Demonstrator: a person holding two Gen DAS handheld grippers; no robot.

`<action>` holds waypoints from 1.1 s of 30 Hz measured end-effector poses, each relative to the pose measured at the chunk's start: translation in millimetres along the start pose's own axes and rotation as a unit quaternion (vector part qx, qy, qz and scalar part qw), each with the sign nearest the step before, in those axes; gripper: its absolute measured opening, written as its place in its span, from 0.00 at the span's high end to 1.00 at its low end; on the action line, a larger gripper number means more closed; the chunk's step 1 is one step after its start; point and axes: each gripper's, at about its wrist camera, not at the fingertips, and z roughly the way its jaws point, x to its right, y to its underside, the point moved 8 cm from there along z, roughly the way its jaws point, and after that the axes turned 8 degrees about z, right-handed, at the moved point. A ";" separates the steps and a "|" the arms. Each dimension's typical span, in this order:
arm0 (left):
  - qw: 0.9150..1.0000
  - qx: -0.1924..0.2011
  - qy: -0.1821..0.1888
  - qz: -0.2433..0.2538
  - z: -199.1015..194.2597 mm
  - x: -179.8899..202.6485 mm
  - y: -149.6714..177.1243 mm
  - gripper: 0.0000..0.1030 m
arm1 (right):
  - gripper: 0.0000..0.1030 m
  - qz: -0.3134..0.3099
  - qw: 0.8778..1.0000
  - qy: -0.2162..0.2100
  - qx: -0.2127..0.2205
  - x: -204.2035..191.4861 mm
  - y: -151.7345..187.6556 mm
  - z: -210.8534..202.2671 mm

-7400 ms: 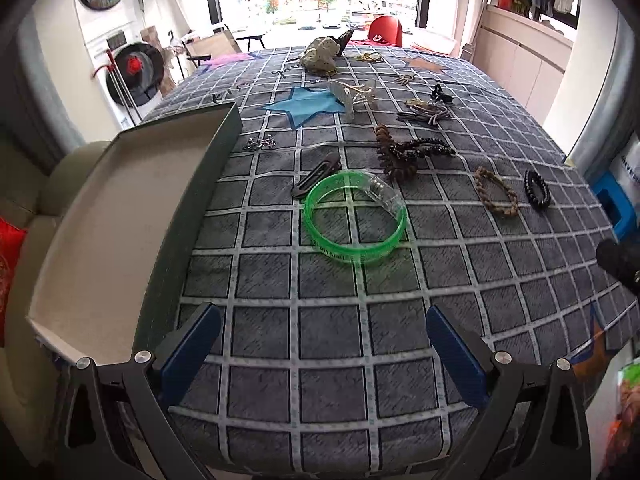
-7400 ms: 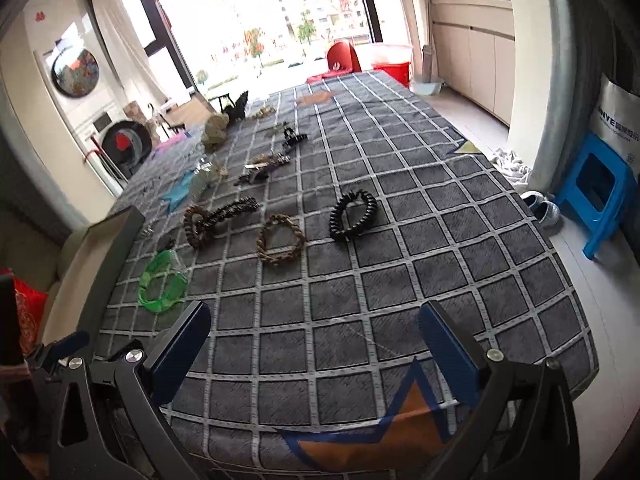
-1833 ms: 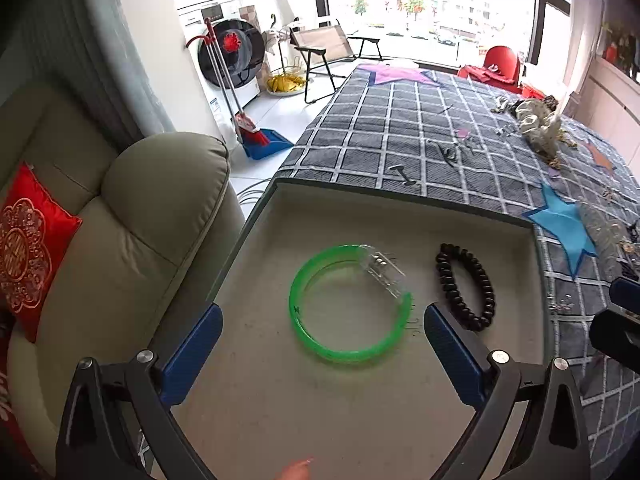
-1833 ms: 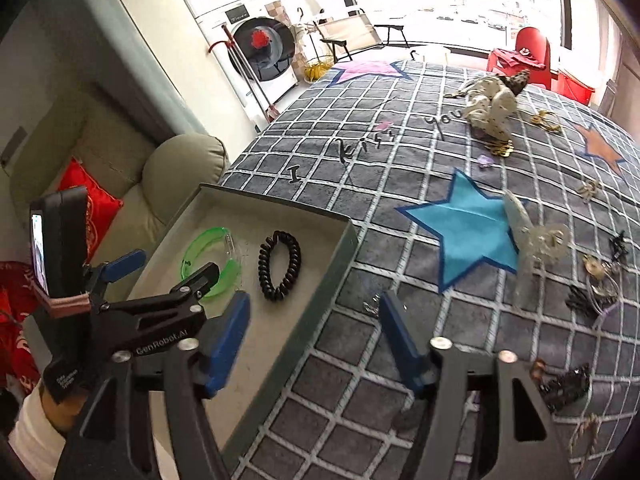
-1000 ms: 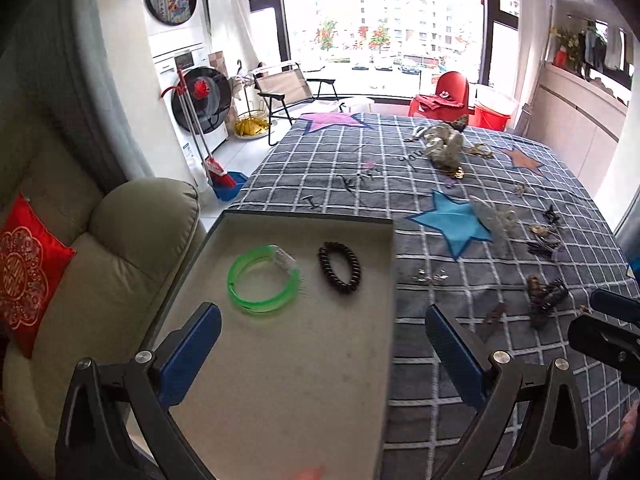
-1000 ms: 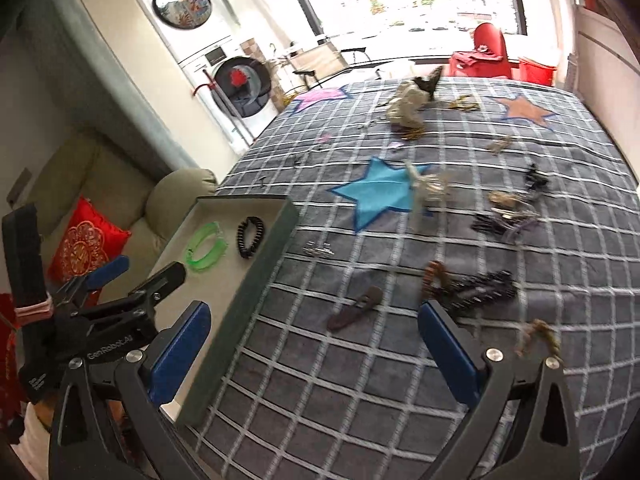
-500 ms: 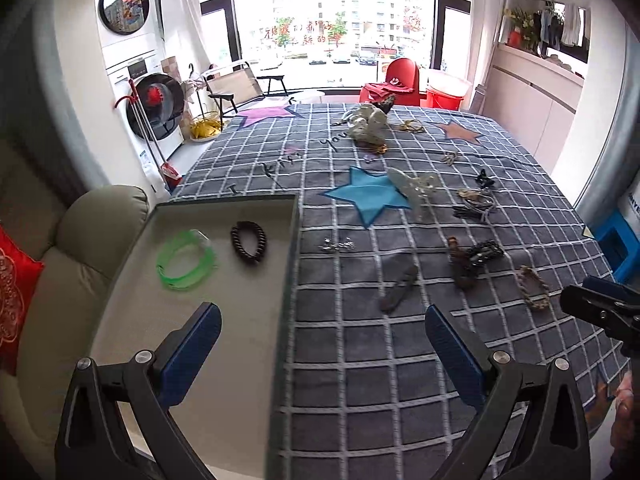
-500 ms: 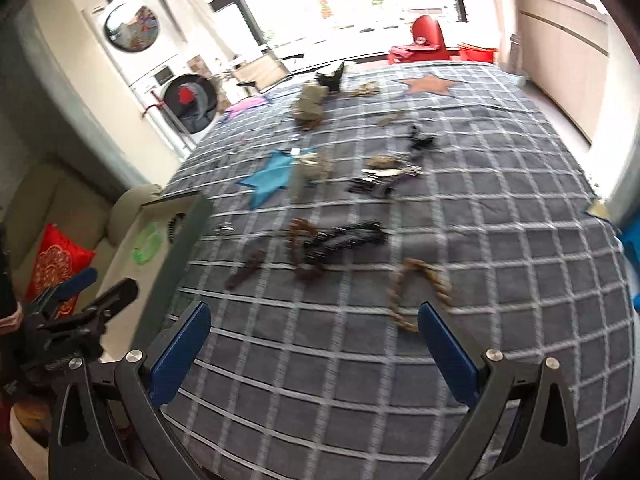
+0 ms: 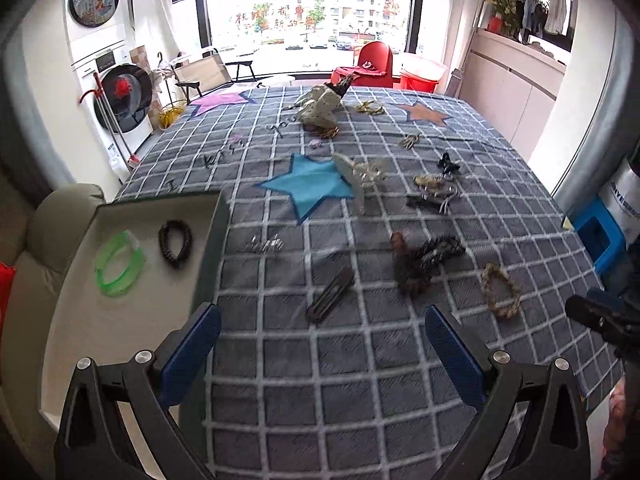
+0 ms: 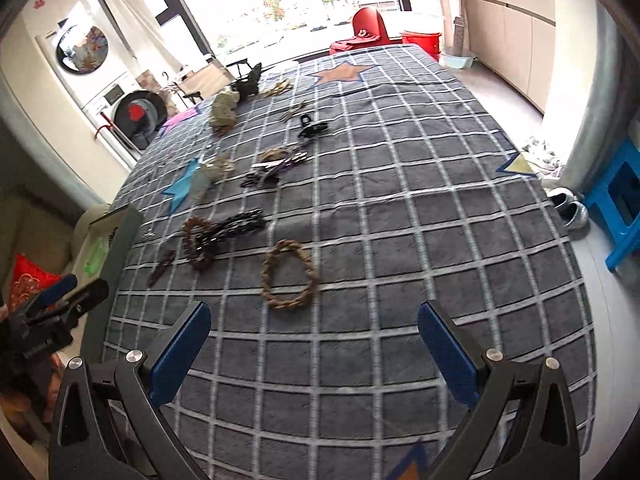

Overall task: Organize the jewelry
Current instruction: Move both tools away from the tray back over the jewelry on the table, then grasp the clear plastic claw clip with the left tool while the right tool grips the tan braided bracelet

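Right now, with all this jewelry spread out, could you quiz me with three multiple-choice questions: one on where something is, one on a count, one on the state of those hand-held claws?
1. Where does the green bangle lie?
A. on the blue star
B. in the tray
C. on the blue stool

2. How many pieces lie in the tray?
A. two
B. four
C. none

3. How do both grippers stand?
A. both shut on bracelets
B. one open, one shut
C. both open, holding nothing

Answers:
1 B: the green bangle rests on the floor of the tray.
2 A: only the bangle and the black coil bracelet lie there.
3 C: the left gripper and right gripper both show wide-apart fingers with only tablecloth between them.
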 end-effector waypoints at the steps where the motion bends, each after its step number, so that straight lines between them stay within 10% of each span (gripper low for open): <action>1: 1.000 0.001 -0.002 0.001 1.1 0.2 -3.2 0.01 | 0.00 -0.002 1.000 0.004 0.002 2.2 -5.7 0.3; 11: 1.000 -0.004 -0.023 0.007 40.2 0.3 -48.0 0.01 | 0.00 -0.011 0.999 0.030 0.004 12.3 -46.5 21.4; 33: 0.998 -0.054 -0.004 0.029 140.5 21.0 -86.3 0.01 | 0.00 -0.151 0.985 0.072 -0.030 -38.3 7.0 75.4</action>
